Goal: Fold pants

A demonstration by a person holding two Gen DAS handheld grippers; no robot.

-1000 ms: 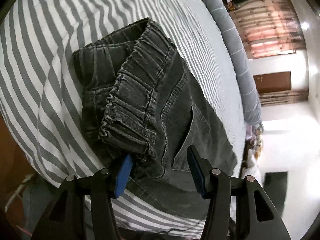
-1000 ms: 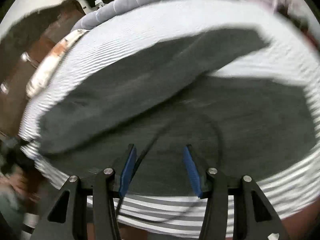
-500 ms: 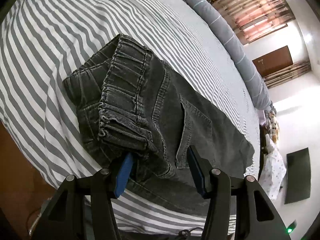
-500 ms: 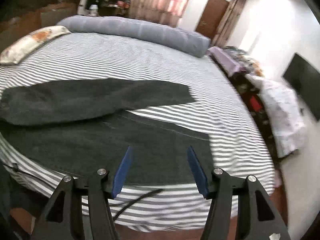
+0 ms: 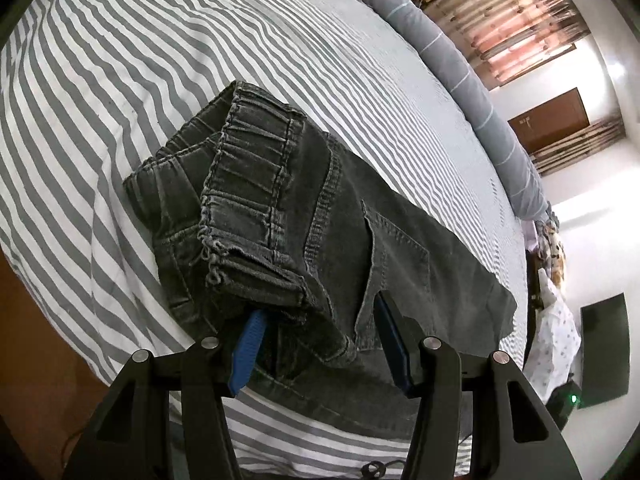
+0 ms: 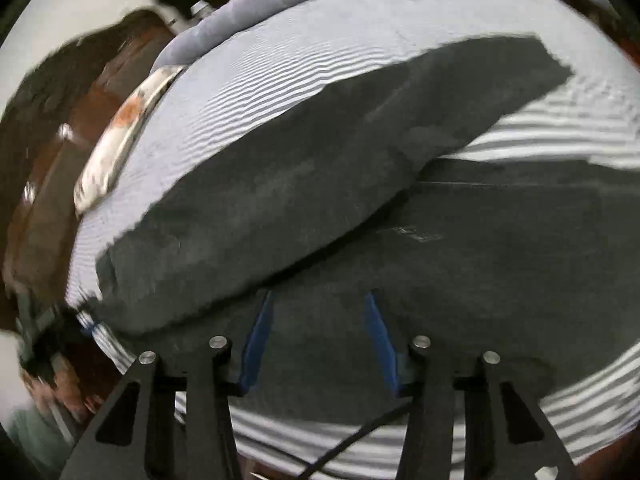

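Dark grey pants [image 5: 328,216] lie spread on a striped bed [image 5: 120,60], and both tools are set at the near edge of the cloth, which suits a fold that carries the near side over the far side.

The left hand-held gripper [image 5: 316,340] sits low at the waist end. The elastic waistband [image 5: 256,184] is bunched and partly lifted just ahead of it, and a flap of denim hangs down between its blue pads. The left pad is tucked under that flap, while the right pad stands clear against the cloth near the back pocket [image 5: 396,248]. The jaws look parted around the fabric rather than pinching it, probably so the waist corner is gathered before a grip is taken.

The right hand-held gripper [image 6: 316,340] points steeply down over the leg end, in a blurred view. One pant leg [image 6: 320,168] stretches away ahead and to the upper right, and the other lies directly under and between the pads. Its jaws are closing, with cloth beneath them, though the blur hides whether the pads pinch anything yet. A dark cable [image 6: 352,440] trails below it across the bed edge and could snag.
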